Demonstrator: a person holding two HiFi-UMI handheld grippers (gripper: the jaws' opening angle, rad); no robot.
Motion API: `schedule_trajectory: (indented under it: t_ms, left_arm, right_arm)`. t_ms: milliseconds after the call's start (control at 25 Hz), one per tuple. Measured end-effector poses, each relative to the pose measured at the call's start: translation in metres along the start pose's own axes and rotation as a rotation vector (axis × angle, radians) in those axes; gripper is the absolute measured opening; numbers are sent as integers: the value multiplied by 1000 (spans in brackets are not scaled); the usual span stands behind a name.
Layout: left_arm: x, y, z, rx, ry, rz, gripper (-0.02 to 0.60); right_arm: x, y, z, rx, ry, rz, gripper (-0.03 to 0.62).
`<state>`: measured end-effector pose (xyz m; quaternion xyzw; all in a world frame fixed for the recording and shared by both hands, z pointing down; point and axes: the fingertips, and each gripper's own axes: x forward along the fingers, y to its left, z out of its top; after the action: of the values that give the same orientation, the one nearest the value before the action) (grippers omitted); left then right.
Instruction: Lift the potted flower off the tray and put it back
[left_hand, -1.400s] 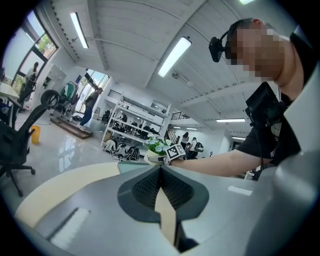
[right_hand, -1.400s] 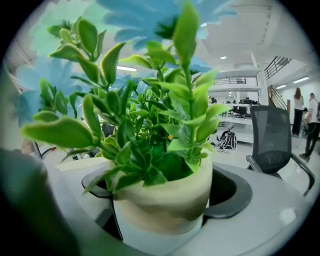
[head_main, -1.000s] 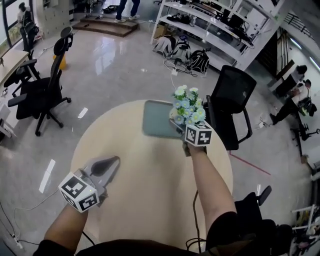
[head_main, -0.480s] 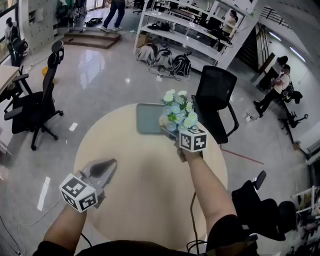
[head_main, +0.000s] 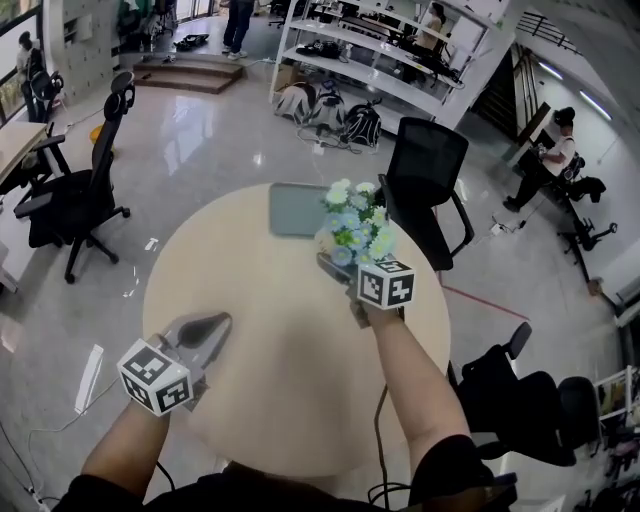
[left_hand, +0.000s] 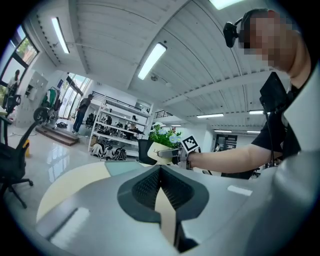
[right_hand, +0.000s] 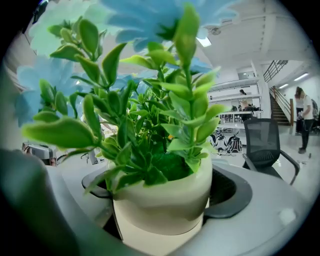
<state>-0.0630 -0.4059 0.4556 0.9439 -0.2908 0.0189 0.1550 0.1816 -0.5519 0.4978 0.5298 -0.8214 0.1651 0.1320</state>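
The right gripper grasps the cream pot of blue and white flowers between its fingers, green leaves filling the pot. The grey-green rectangular tray lies just left of those fingertips. The left gripper is clenched on nothing above the round beige table.

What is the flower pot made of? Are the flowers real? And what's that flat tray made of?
The pot is cream and smooth with a soft shine: glazed ceramic or plastic, hard to say which. The flowers look fake: very even, waxy leaves and pale blue petals like cloth. The tray is dull grey-green and thin, probably plastic.
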Motion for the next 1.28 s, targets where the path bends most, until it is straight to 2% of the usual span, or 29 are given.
schedule_trajectory:
  t_ms: [200,440,600,720,960,1280]
  left_arm:
    - [-23,-70,-38,-29,14,-23,-5]
    - [-50,-161,-79,-21,18,-77,-5]
    - [-63,-201,-97,9,-13,-83,-5]
    - [-73,-224,-101,38,-37,-81,-5]
    - [-101,-257,-120,19,-31,-69,-5]
    - [-132,-253,-138,11,-21,-25,-5]
  right_arm:
    - [-74,28,-50,14,12,1,551]
    - [-163,65,-119,-19,65,12,551]
    - [-201,79,-145,-55,57,13,551]
    - [-219,92,-156,-60,35,14,551]
    - [-235,121,-183,-52,45,52,551]
    - [-216,130,-234,-35,82,39,551]
